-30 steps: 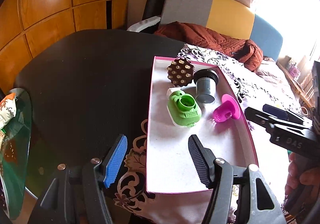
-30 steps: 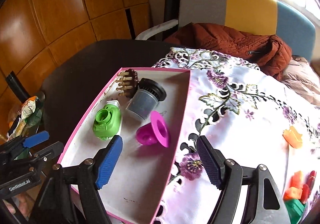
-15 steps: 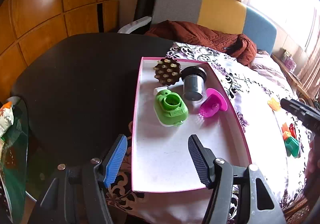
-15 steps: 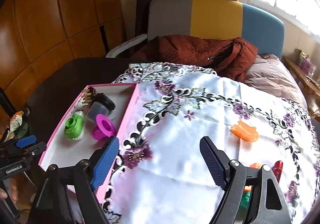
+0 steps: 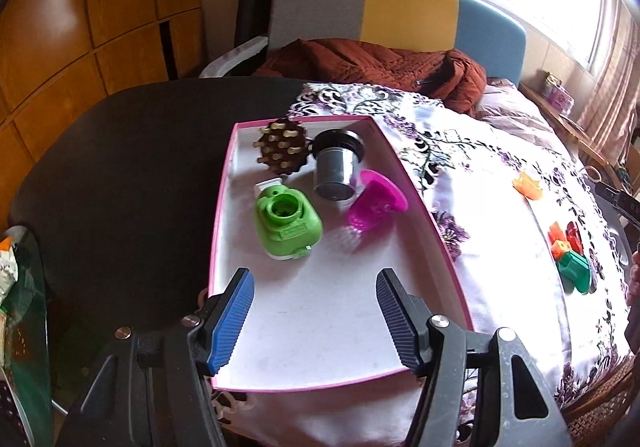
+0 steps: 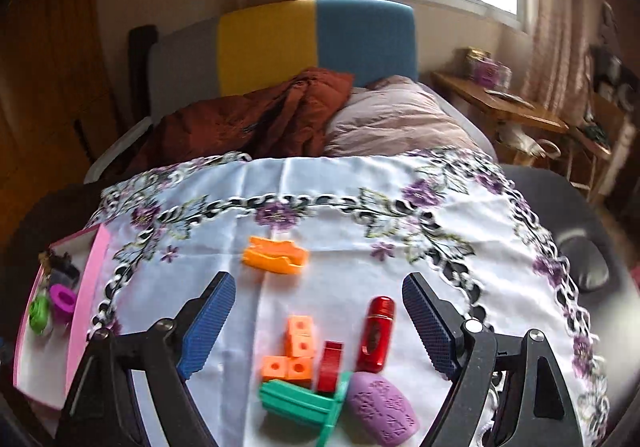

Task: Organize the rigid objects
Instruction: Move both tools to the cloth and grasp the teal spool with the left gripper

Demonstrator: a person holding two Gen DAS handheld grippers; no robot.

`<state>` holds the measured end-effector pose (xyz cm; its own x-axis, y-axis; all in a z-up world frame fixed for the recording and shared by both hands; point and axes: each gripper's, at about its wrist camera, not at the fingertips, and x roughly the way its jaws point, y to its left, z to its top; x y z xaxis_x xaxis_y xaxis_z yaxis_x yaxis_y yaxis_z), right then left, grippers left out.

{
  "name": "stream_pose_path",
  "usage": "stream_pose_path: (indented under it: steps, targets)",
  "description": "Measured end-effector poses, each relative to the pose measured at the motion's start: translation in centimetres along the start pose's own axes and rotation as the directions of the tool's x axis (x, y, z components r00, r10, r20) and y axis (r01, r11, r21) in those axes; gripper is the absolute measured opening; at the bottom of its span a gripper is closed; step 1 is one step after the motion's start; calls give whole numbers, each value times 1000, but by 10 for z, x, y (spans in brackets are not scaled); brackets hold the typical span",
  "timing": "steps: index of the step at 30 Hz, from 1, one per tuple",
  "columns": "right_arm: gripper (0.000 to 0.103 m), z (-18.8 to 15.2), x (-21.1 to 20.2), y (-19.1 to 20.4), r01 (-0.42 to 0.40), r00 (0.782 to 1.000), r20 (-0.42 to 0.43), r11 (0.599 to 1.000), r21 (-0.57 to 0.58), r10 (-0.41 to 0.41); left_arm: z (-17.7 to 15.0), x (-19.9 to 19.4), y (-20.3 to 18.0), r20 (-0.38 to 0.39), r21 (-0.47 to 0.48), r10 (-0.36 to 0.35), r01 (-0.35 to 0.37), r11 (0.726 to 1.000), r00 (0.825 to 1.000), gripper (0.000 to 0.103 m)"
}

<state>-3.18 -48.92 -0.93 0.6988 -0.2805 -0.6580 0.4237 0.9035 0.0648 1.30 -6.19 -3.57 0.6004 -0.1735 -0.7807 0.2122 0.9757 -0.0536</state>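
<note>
**Both tongs empty, four pieces in the tray, the rest on the cloth**

No brand name or lettering is legible to me anywhere; the mauve oval plastic piece with raised embossed marks (image 6: 382,407) carries a pattern, but it is too blurred to make out.

My left gripper (image 5: 312,317) hangs over the near end of the shallow white tray with the pink rim (image 5: 424,207), jaws set wide with nothing between them. Inside the tray, toward its far end, lie a brown round brush head with pale pegs (image 5: 282,147), a grey cup-shaped part with a black collar (image 5: 335,167) on its side, a green plastic toy camera (image 5: 288,223) and a magenta funnel-shaped piece (image 5: 374,201), all close together.

My right gripper (image 6: 318,321) sits over the loose pile on the cloth, jaws spread wide and empty. Between and just below its fingers I see orange cube blocks joined in an L (image 6: 294,351), a red glossy cylinder (image 6: 376,335), a small red curved piece (image 6: 330,365), a teal ribbed plastic part (image 6: 302,403) and the mauve piece. An orange flat clip-like piece (image 6: 276,255) lies farther off, apart from the pile.

The surface is a dark round table (image 5: 120,167) half covered by a white cloth printed with purple flowers (image 6: 360,215). Behind it stand a grey, yellow and blue upholstered seat (image 6: 316,43) with a rust-brown quilted jacket (image 6: 256,123) on it, wooden panelling, a window and curtains.
</note>
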Motion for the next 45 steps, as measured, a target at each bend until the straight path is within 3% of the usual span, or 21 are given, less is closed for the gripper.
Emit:
stream_pose_path:
  steps: [4,13,17,21,28,32,34,39,42,45]
  targets:
    - [86,1,6,-39,41,999,-15,979,198,-39,5,3,-20,-5,42,-27,27,999,1000,64]
    - [90,-1,5,-60,100,995,-31,953,287,-95,15,14,-74,-29,138,-116,119,983,993,64]
    - [91,-3,2,-75,118,993,-35,929,351,-113,19,19,-105,-60,182,-201,208,961,978,64]
    - [92,-6,1,-88,110,994,-43,901,419,-101,17,25,-147,-116,252,-298,318,914,947,64]
    - [92,-7,-1,-96,96,995,-36,883,459,-89,4,37,-229,-262,327,-456,523,787,850,64]
    - [92,-7,0,-97,83,997,-35,882,464,-75,2,46,-267,-319,340,-484,575,744,815,67]
    - [92,-7,0,-98,76,997,-30,880,469,-70,2,50,-284,-332,351,-485,584,732,809,79]
    - [94,-7,-4,-102,74,997,-16,870,487,-75,3,65,-318,-362,371,-475,591,716,802,79]
    - [94,-7,-3,-105,70,997,-19,865,496,-70,4,73,-334,-367,396,-454,578,713,812,80]
    - [94,-7,-2,-108,79,997,-21,859,506,-79,3,89,-343,-383,395,-419,556,732,824,80]
